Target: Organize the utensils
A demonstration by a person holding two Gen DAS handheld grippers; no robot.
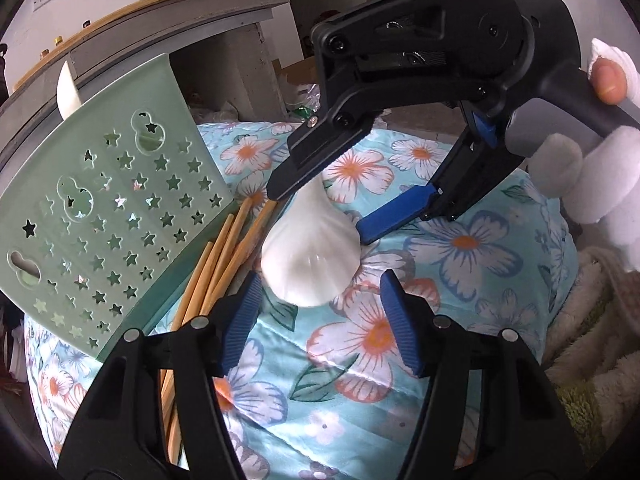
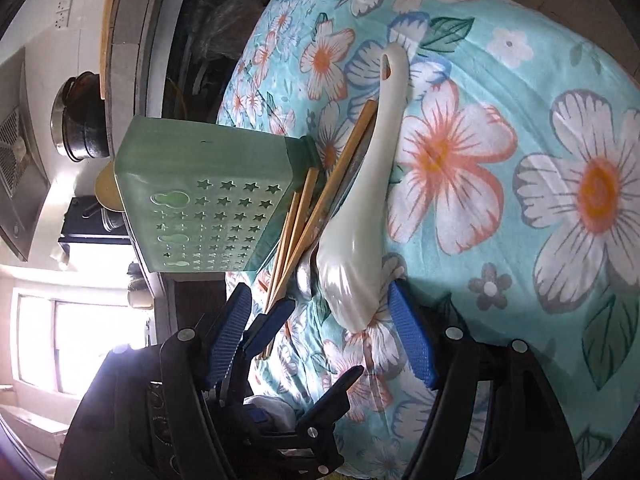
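The glossy white ceramic soup spoon (image 1: 310, 256) is bracketed by both spread grippers, left (image 1: 320, 300) and right (image 2: 320, 328); closing is needed next.

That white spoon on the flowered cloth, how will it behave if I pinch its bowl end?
The white spoon looks glazed and glossy, probably ceramic, so it may slip between pads. It seems rigid and likely chips if dropped. Its rounded bowl sits on soft quilted cloth, so it may rock or sink rather than slide; the chopsticks beside it could get nudged.
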